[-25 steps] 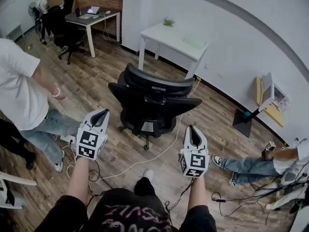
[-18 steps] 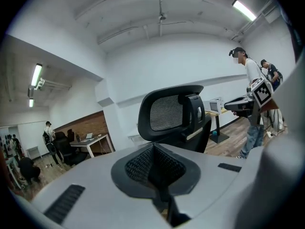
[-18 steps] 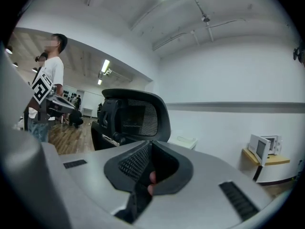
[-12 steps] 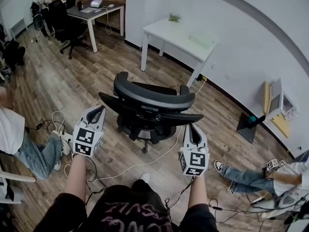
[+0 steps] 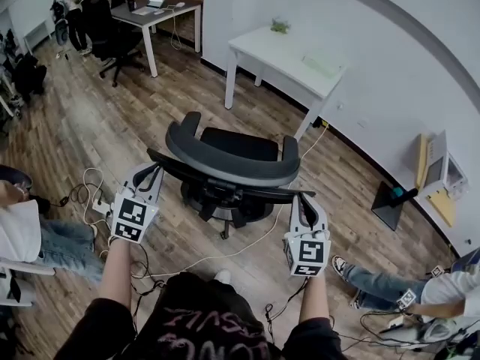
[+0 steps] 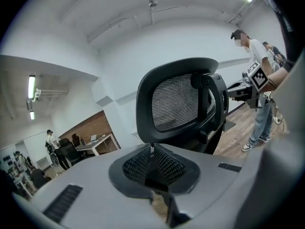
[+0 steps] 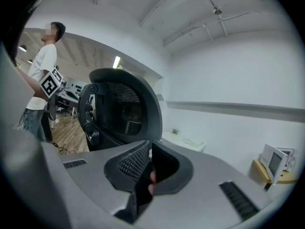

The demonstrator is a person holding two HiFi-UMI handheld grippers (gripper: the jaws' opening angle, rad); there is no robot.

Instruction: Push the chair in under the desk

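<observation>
Head view, looking down: a person holds the left gripper (image 5: pixel 154 172) and right gripper (image 5: pixel 301 199), each with jaws pressed together on nothing, just beside either end of the curved back of the chair (image 5: pixel 229 163). It stands on the floor (image 5: pixel 112 126), seat turned toward the desk (image 5: pixel 289 51), apart from it and not under it.

Open office, white desk (image 5: pixel 270 51) against a white wall (image 5: pixel 352 21), black mesh swivel chair (image 5: pixel 225 156) before it, 2nd desk (image 5: pixel 178 10) with laptop (image 5: pixel 160 1), wood-plank floor (image 5: pixel 97 118), trailing cables (image 5: pixel 88 190).
</observation>
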